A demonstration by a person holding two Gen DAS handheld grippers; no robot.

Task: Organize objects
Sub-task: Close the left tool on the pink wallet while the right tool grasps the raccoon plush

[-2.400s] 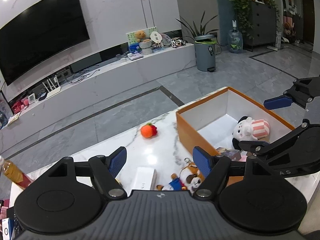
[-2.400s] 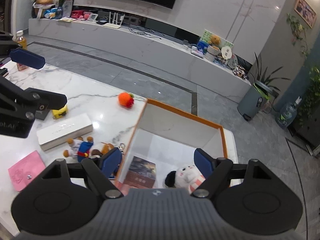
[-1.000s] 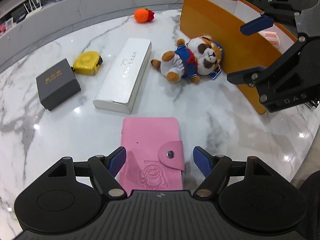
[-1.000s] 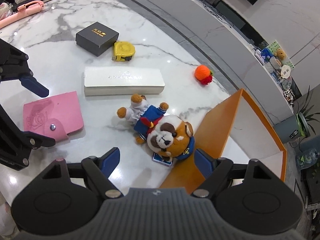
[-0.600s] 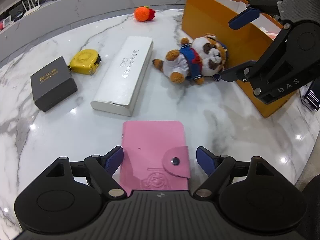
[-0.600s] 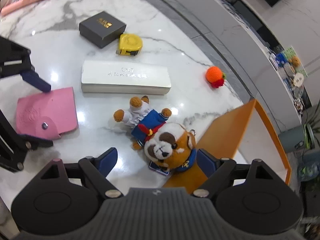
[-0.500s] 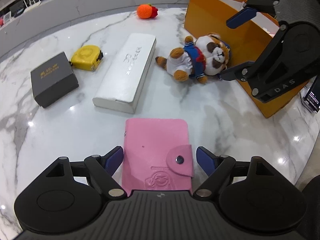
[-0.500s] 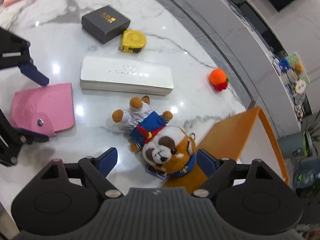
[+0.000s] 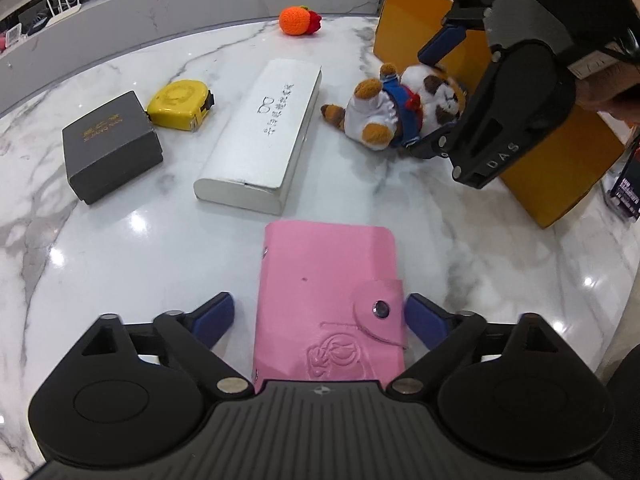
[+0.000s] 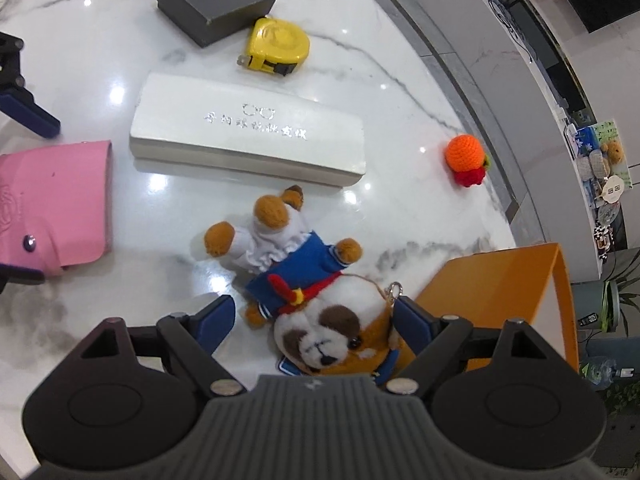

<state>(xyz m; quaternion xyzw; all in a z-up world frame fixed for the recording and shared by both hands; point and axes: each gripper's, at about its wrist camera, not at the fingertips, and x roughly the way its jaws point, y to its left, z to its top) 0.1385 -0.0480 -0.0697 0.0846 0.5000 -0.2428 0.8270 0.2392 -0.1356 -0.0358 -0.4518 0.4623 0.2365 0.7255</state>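
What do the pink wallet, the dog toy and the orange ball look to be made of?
Pink wallet: smooth leather or faux leather with a matte sheen, an embossed figure and a metal snap on its flap.
Dog toy: soft plush with a fuzzy pile and a blue cloth outfit.
Orange ball: crocheted yarn, judging by its knotted, ribbed texture, with a red part.

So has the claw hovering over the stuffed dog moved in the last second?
Yes. The right gripper has dropped closer to the stuffed dog; its head now sits between the open fingers, by the orange box.
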